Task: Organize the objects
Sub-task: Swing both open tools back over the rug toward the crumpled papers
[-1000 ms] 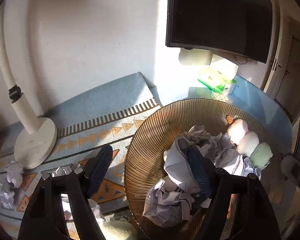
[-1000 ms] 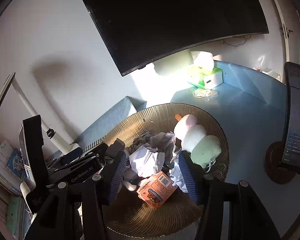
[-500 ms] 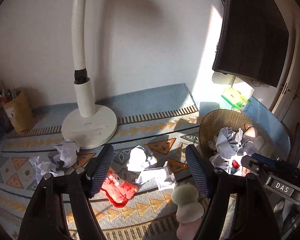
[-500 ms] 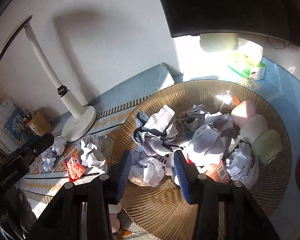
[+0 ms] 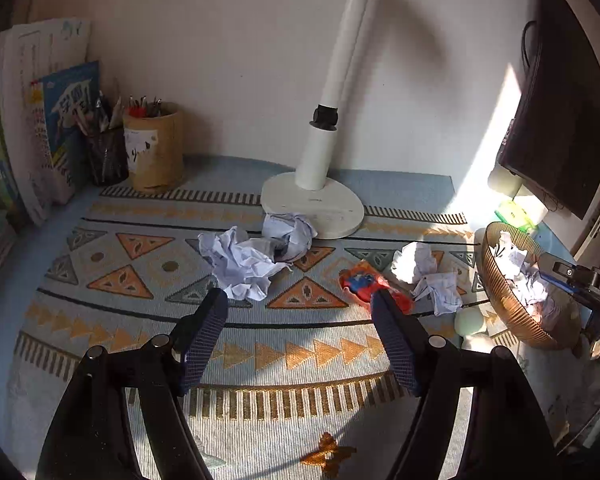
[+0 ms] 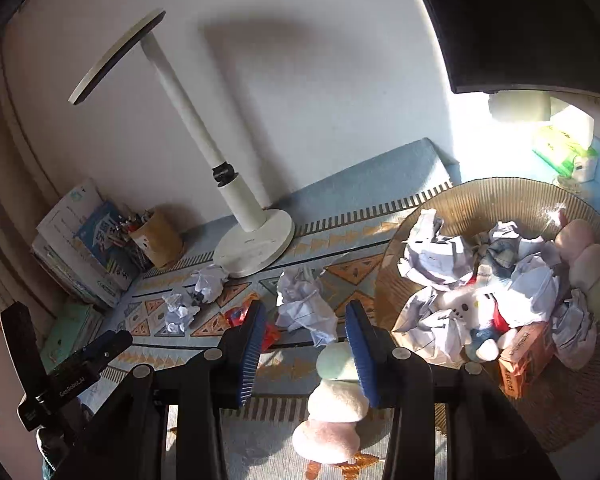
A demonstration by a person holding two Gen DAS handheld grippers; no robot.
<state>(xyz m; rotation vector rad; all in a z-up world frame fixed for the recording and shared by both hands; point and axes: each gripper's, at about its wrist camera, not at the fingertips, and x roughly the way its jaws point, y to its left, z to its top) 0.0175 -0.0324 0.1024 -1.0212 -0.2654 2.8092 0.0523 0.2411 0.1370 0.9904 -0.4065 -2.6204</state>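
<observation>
Much crumpled paper is gathered in the wicker basket (image 6: 480,196); paper balls (image 5: 240,260) and a red packet (image 5: 360,284) remain on the worktop (image 5: 260,356). Both left gripper (image 5: 300,340) and right gripper (image 6: 306,344) fingers are held wide apart, empty.

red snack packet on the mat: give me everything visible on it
The red snack packet is a glossy, crinkled wrapper, looks like plastic film, with a blue and white printed picture on its upper face. It lies flat on the patterned blue-and-orange mat, between the big crumpled white paper ball and the smaller crumpled paper near the brown ribbed basket. In the left wrist view a fingertip of the open left gripper covers its near end. Nothing grips it; whether it is sealed or empty cannot be told.
</observation>
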